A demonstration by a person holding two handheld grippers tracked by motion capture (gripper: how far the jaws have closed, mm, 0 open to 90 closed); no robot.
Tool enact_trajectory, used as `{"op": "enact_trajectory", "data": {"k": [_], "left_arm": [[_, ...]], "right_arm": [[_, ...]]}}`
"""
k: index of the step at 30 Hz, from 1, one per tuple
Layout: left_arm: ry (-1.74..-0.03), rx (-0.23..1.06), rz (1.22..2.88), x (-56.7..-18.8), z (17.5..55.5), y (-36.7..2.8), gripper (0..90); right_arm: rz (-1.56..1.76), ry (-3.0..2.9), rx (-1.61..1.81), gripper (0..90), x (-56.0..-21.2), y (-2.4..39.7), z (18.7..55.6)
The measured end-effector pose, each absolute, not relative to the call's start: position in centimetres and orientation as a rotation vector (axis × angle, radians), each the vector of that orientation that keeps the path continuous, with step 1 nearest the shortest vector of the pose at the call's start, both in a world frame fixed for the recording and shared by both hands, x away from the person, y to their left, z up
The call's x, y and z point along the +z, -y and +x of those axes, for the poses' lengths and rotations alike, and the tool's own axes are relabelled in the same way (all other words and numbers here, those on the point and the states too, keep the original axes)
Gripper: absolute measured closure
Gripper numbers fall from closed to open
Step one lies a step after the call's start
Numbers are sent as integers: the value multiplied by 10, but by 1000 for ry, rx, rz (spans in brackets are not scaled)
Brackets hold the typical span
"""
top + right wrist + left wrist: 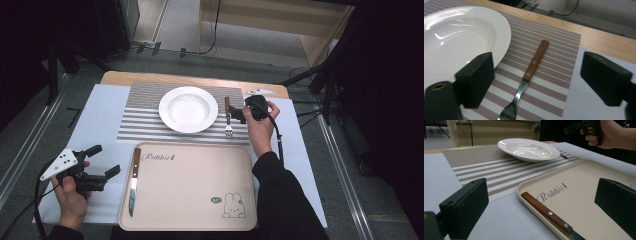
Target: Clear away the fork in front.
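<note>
Fork (228, 117) lies flat on the striped placemat (145, 117), just right of the white plate (188, 109), not touching it; long axis runs near-to-far on the table, wooden handle toward the far edge, tines toward the tray. In the right gripper view the fork (529, 75) sits between the two black jaws, handle up and away, tines at the bottom edge, plate rim (501, 27) just beside it on the left. Right gripper (240, 115) is just beside the fork's right side, above the mat, jaws wide with a clear gap either side of the handle, nothing pinched. Left gripper (102, 162) is at the near left corner of the table over the white sheet (95, 125), jaws wide and empty, pointing toward the tray. Plate is empty. Beige tray (200, 185) holds only a knife (133, 180) along its left rim, wooden handle toward the far side, blade toward the person; the rest of the tray floor is bare. Fork's tines end just short of the tray's far rim. Mat's right edge is near the fork, with white sheet beyond it giving the right hand (260, 127) open room.
</note>
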State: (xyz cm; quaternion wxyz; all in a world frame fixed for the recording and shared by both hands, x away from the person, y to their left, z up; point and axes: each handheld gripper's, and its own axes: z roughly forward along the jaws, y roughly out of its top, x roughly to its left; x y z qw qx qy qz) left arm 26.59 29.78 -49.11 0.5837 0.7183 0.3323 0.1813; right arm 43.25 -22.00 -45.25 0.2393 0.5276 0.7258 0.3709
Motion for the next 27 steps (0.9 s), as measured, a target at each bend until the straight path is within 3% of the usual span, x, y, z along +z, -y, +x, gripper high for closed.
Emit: {"op": "enact_trajectory", "data": {"k": [6,13,16,23,27], "left_arm": [[-772,420,1674,-491,265,-298,0],[-772,418,1676,-491,266,-298,0],[-772,417,1675,-491,266,-298,0],[-774,412,1674,-491,266,-299,0],[-773,411,1674,-491,266,-299,0]], "right_arm": [[1473,-2026,971,141,-456,215,444],[1551,-2041,920,319,-463,214,455],[1572,-2054,892,367,-468,214,459],[1595,-2079,823,384,-475,208,468],[1589,-2067,828,510,-477,202,470]]}}
